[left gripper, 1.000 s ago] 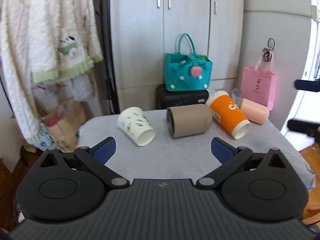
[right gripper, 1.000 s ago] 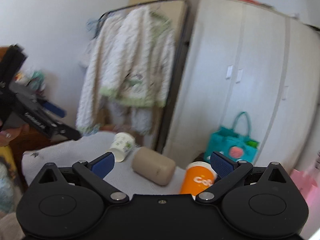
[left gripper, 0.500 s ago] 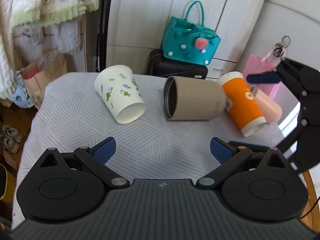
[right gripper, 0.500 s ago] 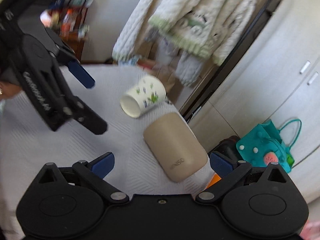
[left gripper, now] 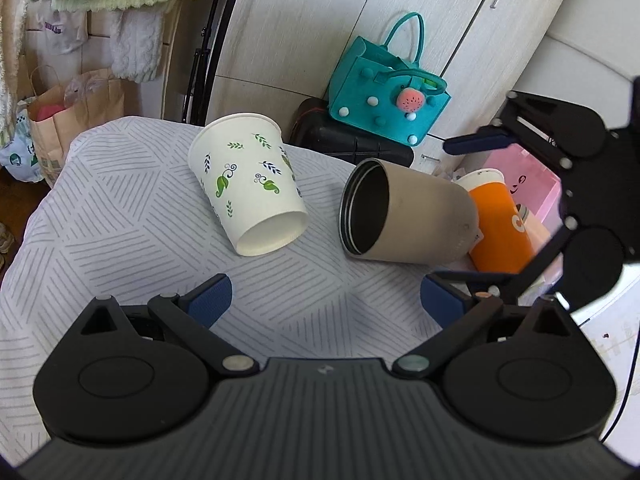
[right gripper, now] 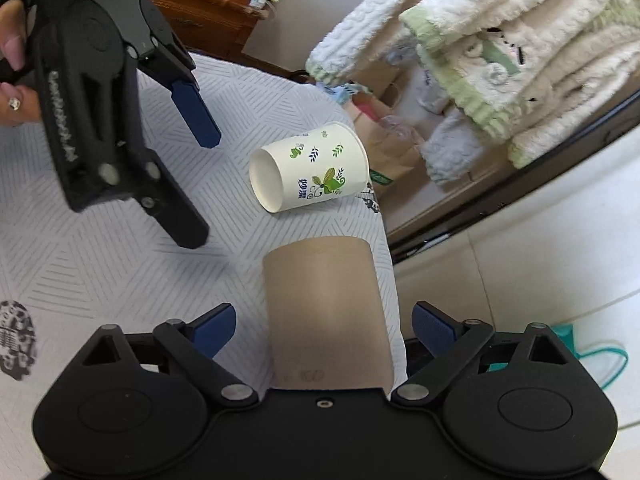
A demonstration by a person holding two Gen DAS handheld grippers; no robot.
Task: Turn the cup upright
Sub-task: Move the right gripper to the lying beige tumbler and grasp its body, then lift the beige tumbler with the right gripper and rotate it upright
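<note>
A tan cup [left gripper: 404,216] lies on its side on the patterned tablecloth [left gripper: 120,208], dark mouth towards the left gripper. It also shows in the right wrist view [right gripper: 324,304], lying between the fingers of my open right gripper [right gripper: 324,324], not touched. A white leaf-print paper cup [left gripper: 250,184] lies on its side to its left, also in the right wrist view [right gripper: 308,172]. An orange cup [left gripper: 500,228] lies behind the tan one. My left gripper [left gripper: 326,300] is open and empty above the cloth, in front of both cups.
A teal bag [left gripper: 388,96] on a black case [left gripper: 348,140], a pink bag [left gripper: 532,192] and a white wardrobe stand beyond the table. White clothes [right gripper: 500,52] hang on a rack; paper bags [left gripper: 76,108] sit below.
Both grippers have come down and closer to the cups. The right gripper has moved so the tan cup now lies between its open fingers.
</note>
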